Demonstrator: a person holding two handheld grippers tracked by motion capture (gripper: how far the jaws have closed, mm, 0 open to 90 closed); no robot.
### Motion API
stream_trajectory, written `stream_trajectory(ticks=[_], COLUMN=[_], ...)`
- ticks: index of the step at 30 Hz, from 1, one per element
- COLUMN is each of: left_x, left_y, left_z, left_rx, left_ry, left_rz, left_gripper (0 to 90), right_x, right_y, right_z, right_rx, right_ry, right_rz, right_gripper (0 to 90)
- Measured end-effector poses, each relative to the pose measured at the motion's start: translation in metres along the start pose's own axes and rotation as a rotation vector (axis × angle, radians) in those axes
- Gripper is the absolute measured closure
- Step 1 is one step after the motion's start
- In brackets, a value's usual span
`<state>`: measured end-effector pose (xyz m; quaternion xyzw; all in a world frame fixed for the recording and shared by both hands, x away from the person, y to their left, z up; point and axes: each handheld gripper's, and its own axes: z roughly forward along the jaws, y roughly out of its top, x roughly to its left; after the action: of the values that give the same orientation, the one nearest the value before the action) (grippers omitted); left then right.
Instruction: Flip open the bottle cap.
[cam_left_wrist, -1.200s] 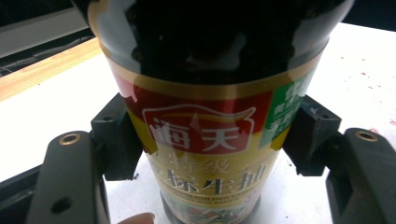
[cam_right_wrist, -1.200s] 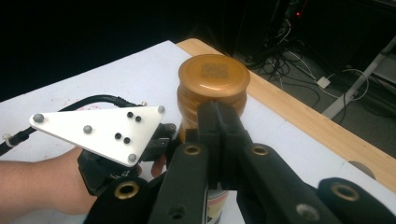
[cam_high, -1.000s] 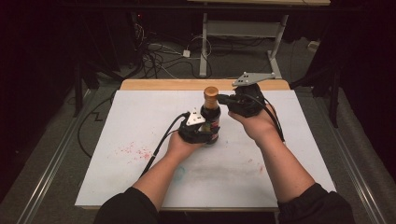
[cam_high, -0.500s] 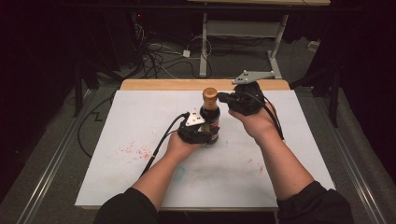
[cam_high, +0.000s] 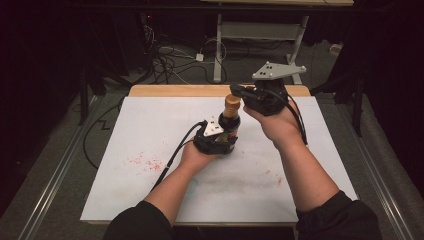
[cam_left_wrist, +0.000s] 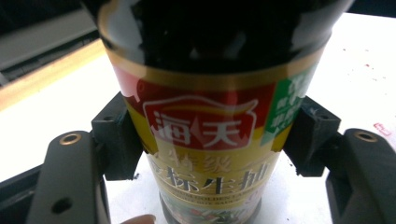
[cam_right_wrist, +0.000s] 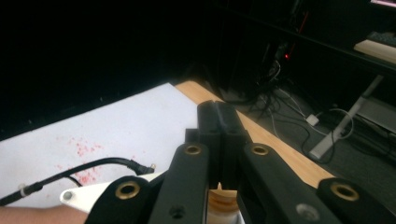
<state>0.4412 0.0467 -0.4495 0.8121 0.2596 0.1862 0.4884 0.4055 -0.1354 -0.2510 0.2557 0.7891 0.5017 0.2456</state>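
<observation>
Left hand-held gripper (cam_high: 222, 141) had the soy sauce bottle (cam_high: 229, 125) clamped low on its body: in the left gripper view both pads pressed the label (cam_left_wrist: 205, 140) from either side, the bottle upright between them, base on the white worktop (cam_high: 150, 130). Long axis vertical, brown cap (cam_high: 232, 103) on top.

Right hand-held gripper (cam_high: 239, 91) was above and just to the right of the cap in the high view, jaws pointing left, roughly level, so crosswise to the bottle's axis. Jaws fully together (pads met face to face in the right gripper view (cam_right_wrist: 219, 126)), nothing between them. That view put the cap (cam_right_wrist: 219, 198) directly beneath the jaws, close under them, apart as far as I could tell.

So the relation that mattered: the cap lay below the right hand-held gripper's tips and slightly toward the left one. Right was clearly the nearer hand for the cap; left was busy anchoring the body.

My read: shut jaws can't take the cap, so they'd need to open wider than it, then drop straight down along the bottle axis. Any sideways drift risks knocking the neck, though the left clamp should hold it.
</observation>
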Motion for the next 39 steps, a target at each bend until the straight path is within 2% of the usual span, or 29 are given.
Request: stream_trajectory(ticks=[1, 4, 8, 9, 12, 23, 39], left_x=[0.003, 0.001, 0.003, 0.003, 0.003, 0.002, 0.002], left_y=[-0.002, -0.003, -0.004, -0.003, -0.004, -0.005, -0.005], left_z=[-0.001, -0.001, -0.002, -0.002, -0.001, -0.002, -0.002], left_rx=[-0.005, -0.013, -0.017, -0.015, -0.020, -0.024, -0.028], left_ry=[-0.009, -0.006, -0.010, -0.011, -0.013, -0.011, -0.010], left_rz=[-0.014, -0.003, -0.012, -0.007, -0.010, -0.006, -0.007], left_gripper=[29.7, 29.5, 29.2, 29.2, 29.2, 29.1, 29.0], right_x=[-0.001, -0.004, -0.001, -0.001, -0.002, -0.003, -0.004], right_y=[0.000, -0.009, -0.022, -0.030, -0.036, -0.039, -0.036], right_z=[-0.003, -0.005, 0.001, 0.004, 0.005, 0.011, 0.015], right_rx=[-0.003, 0.020, 0.060, 0.082, 0.100, 0.149, 0.185], right_ry=[-0.009, -0.016, -0.005, -0.003, 0.004, 0.001, -0.003], right_rz=[0.004, 0.010, 0.007, 0.008, 0.017, 0.006, -0.013], right_gripper=[90.0, 90.0, 90.0, 90.0, 90.0, 90.0, 90.0])
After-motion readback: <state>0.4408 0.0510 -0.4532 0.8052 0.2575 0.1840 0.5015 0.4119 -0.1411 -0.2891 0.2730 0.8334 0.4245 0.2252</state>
